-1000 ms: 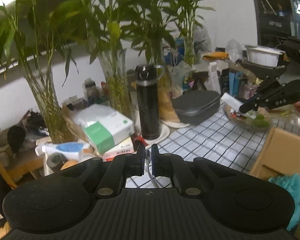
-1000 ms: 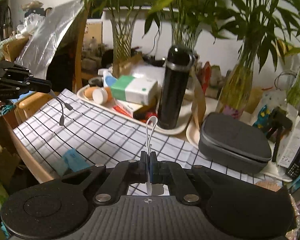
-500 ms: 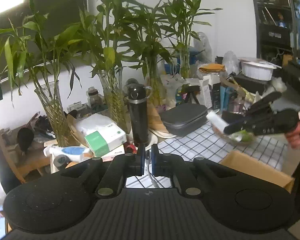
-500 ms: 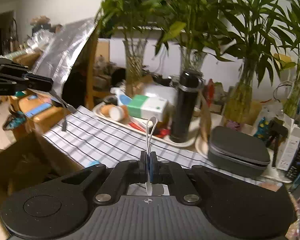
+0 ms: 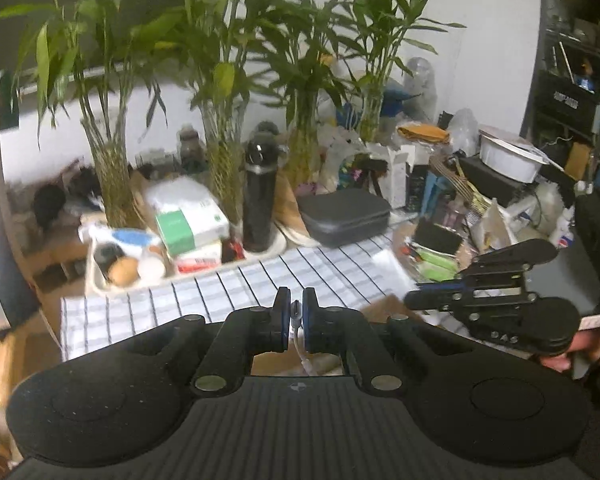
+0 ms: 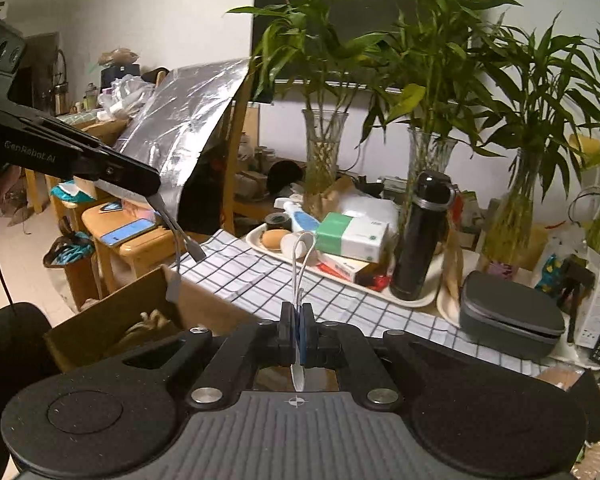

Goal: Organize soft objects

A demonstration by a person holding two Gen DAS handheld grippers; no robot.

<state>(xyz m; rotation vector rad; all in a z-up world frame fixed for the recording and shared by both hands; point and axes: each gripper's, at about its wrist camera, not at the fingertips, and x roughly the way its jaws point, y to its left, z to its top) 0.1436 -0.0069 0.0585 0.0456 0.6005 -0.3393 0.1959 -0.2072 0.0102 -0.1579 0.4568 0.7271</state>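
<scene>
2 grippers share 1 white cable [image 6: 300, 264] between them. The right gripper [image 6: 299, 338] is pinched tight on a doubled loop of it, which stands up above the fingertips in front of the checked tablecloth [image 6: 260, 276]. The left gripper [image 5: 295, 320] is closed to a narrow gap on the cable's plug end, a grey connector sitting between the blue pads with white cord trailing below.

Seen from the right wrist, the left tool is high at the far left, with a grey plug dangling under it above the cardboard box [image 6: 112, 320] that sits against the near left edge of the table. That box already holds what looks like a coil of rope, so it is probably the place for soft things. Holding both ends likely keeps the limp cord from tangling or swinging.

The black flask [image 6: 418, 236], the tissue box [image 6: 350, 236] and the grey zip case [image 6: 512, 320] stand farther back and to the right, well apart from the cable, so lowering it into the box should meet nothing.
</scene>
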